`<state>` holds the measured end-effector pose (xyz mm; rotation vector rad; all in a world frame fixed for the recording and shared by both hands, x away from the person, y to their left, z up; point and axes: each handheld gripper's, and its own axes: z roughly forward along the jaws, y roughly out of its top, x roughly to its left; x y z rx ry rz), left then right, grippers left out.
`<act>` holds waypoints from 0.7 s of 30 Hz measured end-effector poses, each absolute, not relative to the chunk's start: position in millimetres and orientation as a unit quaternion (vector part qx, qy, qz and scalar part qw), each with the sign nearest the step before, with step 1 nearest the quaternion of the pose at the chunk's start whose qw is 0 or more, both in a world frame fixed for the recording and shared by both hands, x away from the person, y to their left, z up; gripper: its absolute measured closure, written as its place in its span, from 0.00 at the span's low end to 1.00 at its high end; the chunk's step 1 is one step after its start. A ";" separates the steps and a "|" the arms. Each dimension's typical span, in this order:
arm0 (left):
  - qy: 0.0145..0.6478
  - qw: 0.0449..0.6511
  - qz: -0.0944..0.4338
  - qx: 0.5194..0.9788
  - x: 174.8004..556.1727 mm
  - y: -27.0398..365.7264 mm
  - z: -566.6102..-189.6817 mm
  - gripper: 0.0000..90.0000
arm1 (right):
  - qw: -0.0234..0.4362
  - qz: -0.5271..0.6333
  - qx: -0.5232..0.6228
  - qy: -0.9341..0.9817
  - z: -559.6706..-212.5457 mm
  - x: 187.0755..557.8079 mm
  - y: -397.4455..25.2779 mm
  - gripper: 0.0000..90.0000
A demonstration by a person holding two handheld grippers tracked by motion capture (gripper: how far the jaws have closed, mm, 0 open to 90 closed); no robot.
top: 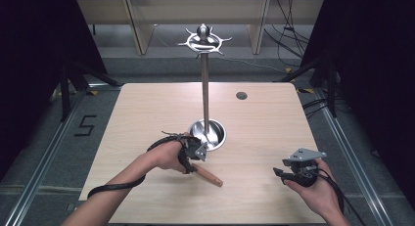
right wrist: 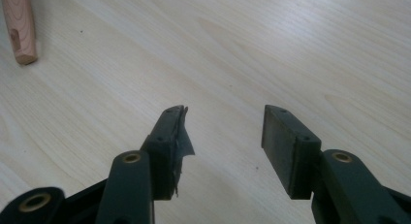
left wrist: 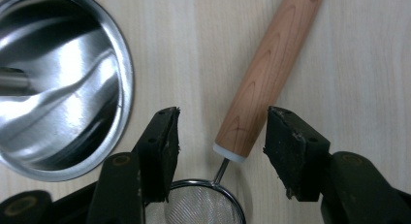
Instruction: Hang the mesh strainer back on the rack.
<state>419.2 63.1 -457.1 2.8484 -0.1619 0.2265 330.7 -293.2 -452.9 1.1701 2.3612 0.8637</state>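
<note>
To pick up the strainer [left wrist: 203,204] cleanly, the left gripper [left wrist: 220,132] should come straight down so its open jaws straddle the wooden handle [left wrist: 264,73] near the white collar, then squeeze squarely across the round wood so it cannot roll out. The handle's lower end lies between the jaws, touching neither, closer to the right one; the mesh bowl sits below them. The strainer lies on the table [top: 264,123], just near of the steel stand's base [top: 209,133]. The right gripper [right wrist: 223,127] hovers open over bare wood, gripping nothing.
</note>
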 end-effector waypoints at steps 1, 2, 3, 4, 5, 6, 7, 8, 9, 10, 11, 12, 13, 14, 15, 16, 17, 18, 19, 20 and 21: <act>-0.061 0.133 0.076 0.986 420.2 63.0 -458.2 0.51 | 0.182 0.305 0.416 0.837 -453.0 330.7 -292.8 0.57; -0.062 0.132 0.073 0.987 420.6 62.8 -459.8 0.52 | 0.183 0.303 0.411 0.840 -453.4 331.0 -293.3 0.57; -0.069 0.126 0.070 0.987 421.9 62.4 -460.8 0.52 | 0.181 0.305 0.416 0.837 -453.0 330.5 -292.7 0.57; -0.064 0.129 0.067 0.987 421.8 62.1 -462.1 0.53 | 0.184 0.306 0.412 0.838 -453.1 330.6 -293.4 0.57; -0.073 0.121 0.064 0.988 423.2 61.5 -461.7 0.54 | 0.184 0.304 0.413 0.839 -452.6 330.6 -293.6 0.57; -0.065 0.127 0.057 0.988 422.1 60.8 -462.9 0.55 | 0.184 0.308 0.415 0.836 -452.6 330.6 -293.5 0.57; -0.071 0.122 0.056 0.988 422.4 60.0 -462.5 0.56 | 0.182 0.309 0.416 0.836 -452.5 330.9 -293.5 0.57; -0.089 0.106 0.060 0.989 424.5 59.3 -460.8 0.56 | 0.176 0.312 0.422 0.833 -452.8 330.7 -292.6 0.57; -0.091 0.103 0.059 0.989 424.6 58.8 -461.2 0.57 | 0.179 0.311 0.419 0.834 -452.9 331.0 -292.7 0.57; -0.093 0.097 0.056 0.989 424.7 58.1 -462.2 0.58 | 0.170 0.309 0.427 0.833 -452.2 330.4 -291.4 0.57; -0.093 0.097 0.056 0.989 424.7 58.1 -462.2 0.58 | 0.170 0.309 0.427 0.833 -452.2 330.4 -291.4 0.57; -0.099 0.086 0.063 0.989 424.9 56.5 -465.8 0.60 | 0.169 0.309 0.424 0.835 -451.8 330.4 -290.5 0.57; -0.102 0.083 0.064 0.989 425.4 55.7 -466.1 0.60 | 0.168 0.312 0.430 0.830 -452.7 329.4 -289.0 0.57; -0.103 0.080 0.062 0.990 425.7 54.6 -466.2 0.60 | 0.164 0.311 0.434 0.829 -451.2 328.9 -288.7 0.57; -0.101 0.082 0.061 0.990 425.6 53.7 -466.9 0.62 | 0.168 0.313 0.431 0.830 -450.9 329.1 -289.2 0.57; -0.103 0.080 0.062 0.990 425.7 52.5 -466.9 0.63 | 0.179 0.314 0.421 0.832 -452.8 330.1 -290.4 0.56; -0.104 0.077 0.061 0.990 425.6 51.5 -467.3 0.64 | 0.180 0.315 0.421 0.832 -452.7 330.1 -290.7 0.56; -0.105 0.073 0.060 0.990 425.0 50.7 -468.2 0.66 | 0.180 0.313 0.421 0.832 -452.7 330.1 -291.0 0.56; -0.105 0.073 0.060 0.990 425.0 50.7 -468.2 0.67 | 0.180 0.313 0.421 0.832 -452.7 330.1 -291.0 0.56; -0.106 0.064 0.060 0.990 424.7 49.3 -469.6 0.67 | 0.179 0.310 0.417 0.836 -452.1 330.7 -292.4 0.56; -0.102 0.048 0.060 0.992 423.5 48.3 -470.8 0.72 | 0.176 0.309 0.419 0.835 -452.3 330.3 -292.4 0.56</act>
